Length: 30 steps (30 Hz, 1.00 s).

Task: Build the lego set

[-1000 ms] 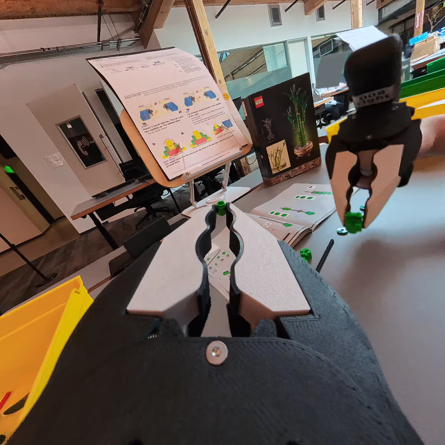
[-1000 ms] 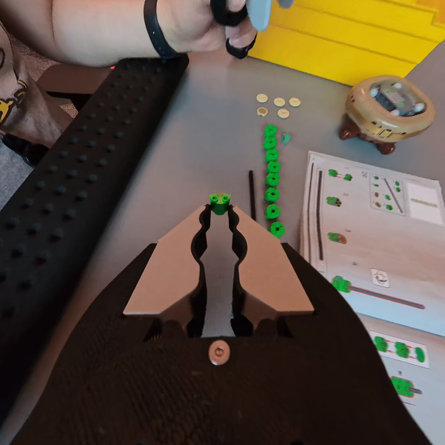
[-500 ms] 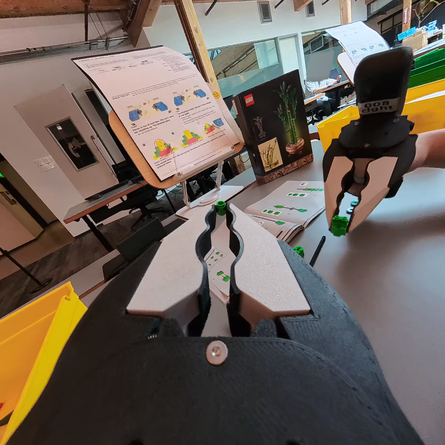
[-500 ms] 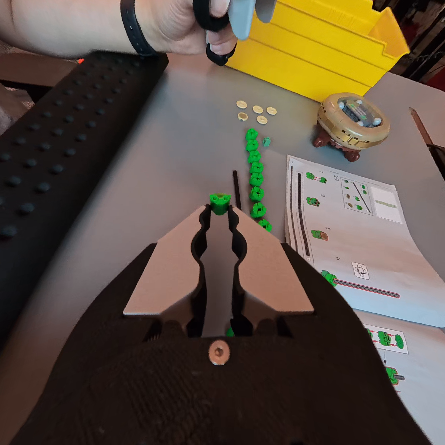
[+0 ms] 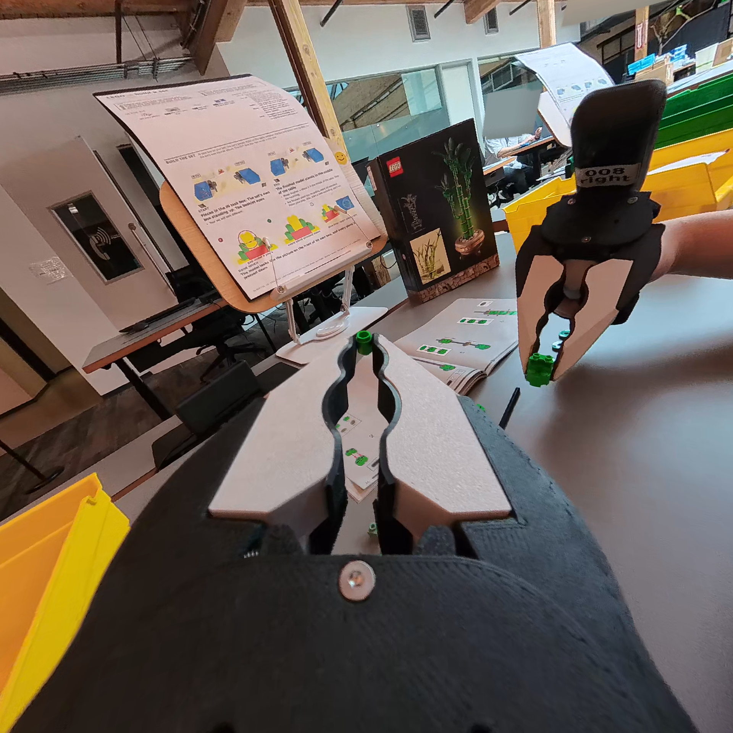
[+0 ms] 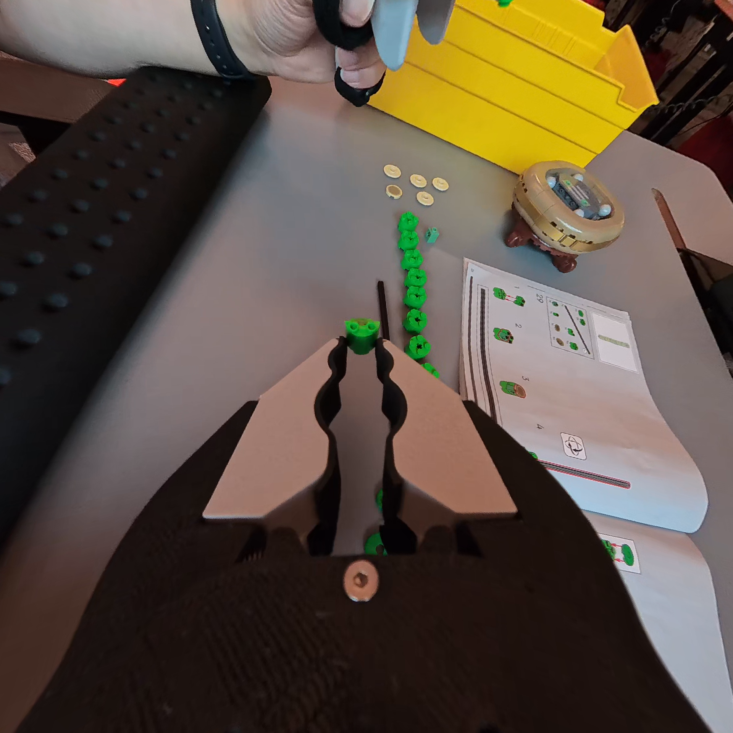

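Observation:
My left gripper (image 5: 363,344) is shut on a small green round piece (image 5: 363,341) and held above the table. My right gripper (image 6: 361,341) is shut on a green round brick (image 6: 360,334); it also shows in the left wrist view (image 5: 540,371), to the right and farther off. On the grey table lie a row of green round bricks (image 6: 413,291), a black rod (image 6: 383,310), several tan round tiles (image 6: 417,185) and a small teal piece (image 6: 432,235). A tan pot on brown feet (image 6: 565,216) stands at the right.
An open instruction booklet (image 6: 575,396) lies at the right. A yellow bin (image 6: 507,79) stands behind the tiles, another (image 5: 47,575) at the left. A lego box (image 5: 436,210) and a sheet stand (image 5: 254,190) are at the back. A black studded surface (image 6: 99,198) lies left. The left gripper's tips are roughly 15 cm from the right gripper's. My left tips are about 15 cm from the black rod (image 6: 383,310), my right tips only 8 cm. Between my left fingertips and the tan pot on brown feet (image 6: 565,216) there is roughly 15 cm.
My right gripper has drifted back and slightly right with its brick, showing more of the table and pot. The left gripper stays shut on its piece, nearly still.

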### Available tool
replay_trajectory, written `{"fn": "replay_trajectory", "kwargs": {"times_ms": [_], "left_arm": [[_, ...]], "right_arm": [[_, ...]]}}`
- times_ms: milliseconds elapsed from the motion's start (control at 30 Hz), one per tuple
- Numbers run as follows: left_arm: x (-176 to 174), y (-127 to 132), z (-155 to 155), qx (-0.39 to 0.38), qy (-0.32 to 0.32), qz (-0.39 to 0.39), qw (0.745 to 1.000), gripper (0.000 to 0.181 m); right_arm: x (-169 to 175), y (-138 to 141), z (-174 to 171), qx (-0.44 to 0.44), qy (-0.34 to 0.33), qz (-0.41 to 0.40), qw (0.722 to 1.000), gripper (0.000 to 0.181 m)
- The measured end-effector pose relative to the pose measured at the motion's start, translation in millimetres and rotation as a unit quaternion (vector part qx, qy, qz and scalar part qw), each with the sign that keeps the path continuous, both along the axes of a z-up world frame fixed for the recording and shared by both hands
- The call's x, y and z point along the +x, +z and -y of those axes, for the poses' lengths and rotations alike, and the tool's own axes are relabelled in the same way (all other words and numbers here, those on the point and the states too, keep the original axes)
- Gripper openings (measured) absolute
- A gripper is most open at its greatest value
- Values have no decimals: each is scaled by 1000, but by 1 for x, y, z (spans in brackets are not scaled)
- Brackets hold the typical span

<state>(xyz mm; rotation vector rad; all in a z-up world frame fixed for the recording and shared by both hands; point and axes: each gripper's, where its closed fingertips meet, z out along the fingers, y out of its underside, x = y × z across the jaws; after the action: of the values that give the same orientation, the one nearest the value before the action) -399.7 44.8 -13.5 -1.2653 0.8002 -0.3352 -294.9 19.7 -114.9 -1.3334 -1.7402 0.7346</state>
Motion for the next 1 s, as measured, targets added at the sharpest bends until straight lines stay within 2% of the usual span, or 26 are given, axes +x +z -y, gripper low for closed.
{"fn": "replay_trajectory", "kwargs": {"times_ms": [100, 167, 233, 300, 367, 700, 1000], "left_arm": [[8, -7, 3, -20, -25, -7, 999, 5], [26, -20, 11, -81, -84, -7, 993, 6], [52, -26, 30, -140, -169, 7, 976, 5], [68, -24, 43, -146, -208, 13, 967, 5], [74, -23, 49, -133, -223, 6, 966, 5], [89, -42, 68, -183, -283, -19, 941, 5], [89, -45, 74, -176, -293, -35, 939, 6]], "right_arm": [[-2, 4, 0, 9, -3, -6, 1000, 13], [-5, 9, 2, 11, -6, -12, 1000, 13], [-14, 20, 13, -1, 5, -28, 1000, 13], [-23, 29, 26, -13, 21, -41, 999, 13], [-28, 32, 34, -13, 30, -44, 998, 13], [-34, 29, 43, -12, 48, -42, 998, 13], [-34, 33, 48, -21, 60, -55, 996, 13]]}}
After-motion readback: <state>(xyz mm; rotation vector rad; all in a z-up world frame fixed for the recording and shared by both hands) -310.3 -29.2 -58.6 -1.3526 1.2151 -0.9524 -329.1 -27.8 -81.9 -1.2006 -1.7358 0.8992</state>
